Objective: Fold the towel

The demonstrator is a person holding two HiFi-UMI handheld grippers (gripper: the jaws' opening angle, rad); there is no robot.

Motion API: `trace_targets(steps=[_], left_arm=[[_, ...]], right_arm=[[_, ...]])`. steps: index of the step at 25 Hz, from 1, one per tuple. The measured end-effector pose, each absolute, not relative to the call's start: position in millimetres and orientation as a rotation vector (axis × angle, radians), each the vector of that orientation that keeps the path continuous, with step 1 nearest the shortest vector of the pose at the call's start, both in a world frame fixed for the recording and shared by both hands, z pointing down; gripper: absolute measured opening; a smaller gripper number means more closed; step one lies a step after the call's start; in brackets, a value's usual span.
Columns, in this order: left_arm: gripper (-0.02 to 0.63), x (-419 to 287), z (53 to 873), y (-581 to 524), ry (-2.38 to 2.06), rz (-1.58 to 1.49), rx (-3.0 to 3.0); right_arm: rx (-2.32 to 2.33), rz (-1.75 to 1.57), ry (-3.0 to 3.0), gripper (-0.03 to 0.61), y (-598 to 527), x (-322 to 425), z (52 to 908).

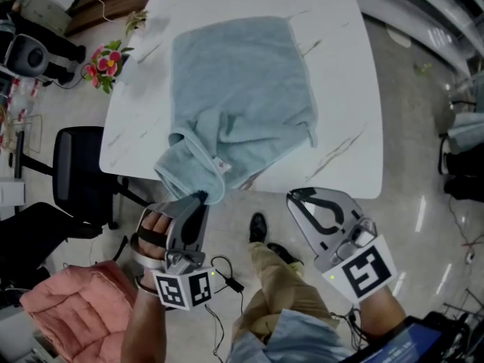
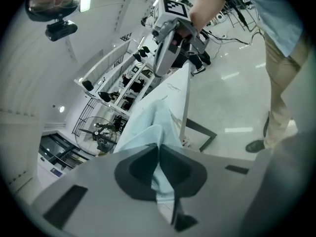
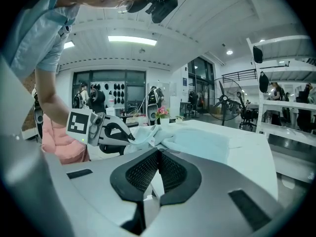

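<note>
The left gripper (image 1: pixel 198 197), just off the near edge of the white marble-patterned square table (image 1: pixel 340 66), has its jaws clamped on a corner of the pale blue terry-cloth towel (image 1: pixel 242 89), which is drawn over that edge. The rest of the towel lies spread across the table's middle, rumpled toward the near edge. It looks soft, limp and light, likely to sag and drag, so corners and hems are the sensible holds. The right gripper (image 1: pixel 302 197), also off the table's near edge, is closed on nothing; the towel's free near corner would suit it.
</note>
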State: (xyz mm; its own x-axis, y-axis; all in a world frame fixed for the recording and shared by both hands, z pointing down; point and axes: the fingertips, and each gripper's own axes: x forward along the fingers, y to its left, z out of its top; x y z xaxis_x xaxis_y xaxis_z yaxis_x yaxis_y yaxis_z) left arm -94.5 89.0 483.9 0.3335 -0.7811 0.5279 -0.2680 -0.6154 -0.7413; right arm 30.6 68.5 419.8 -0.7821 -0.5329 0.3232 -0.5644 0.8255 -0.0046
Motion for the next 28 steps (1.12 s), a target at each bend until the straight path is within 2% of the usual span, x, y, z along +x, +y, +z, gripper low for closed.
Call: trace_targets(steps=[5, 14, 22, 26, 28], left_arm=[[0.017, -90, 459, 92, 0.985, -1.200, -2.320], [0.017, -86, 348, 76, 1.194, -0.988, -2.583], [0.017, -76, 309, 57, 1.383, -0.860, -2.697], [0.017, -72, 296, 46, 1.423, -0.801, -2.754], [0.017, -71, 291, 41, 1.448, -0.776, -2.777]], right_arm=[[0.815, 0.139, -2.714, 0.015, 77, 28, 413], [0.731, 0.101, -2.737, 0.015, 98, 16, 398], [0.644, 0.100, -2.738, 0.019, 116, -6, 412], [0.592, 0.028, -2.773, 0.056, 124, -32, 416], [0.578, -0.002, -2.771, 0.106, 126, -44, 421]])
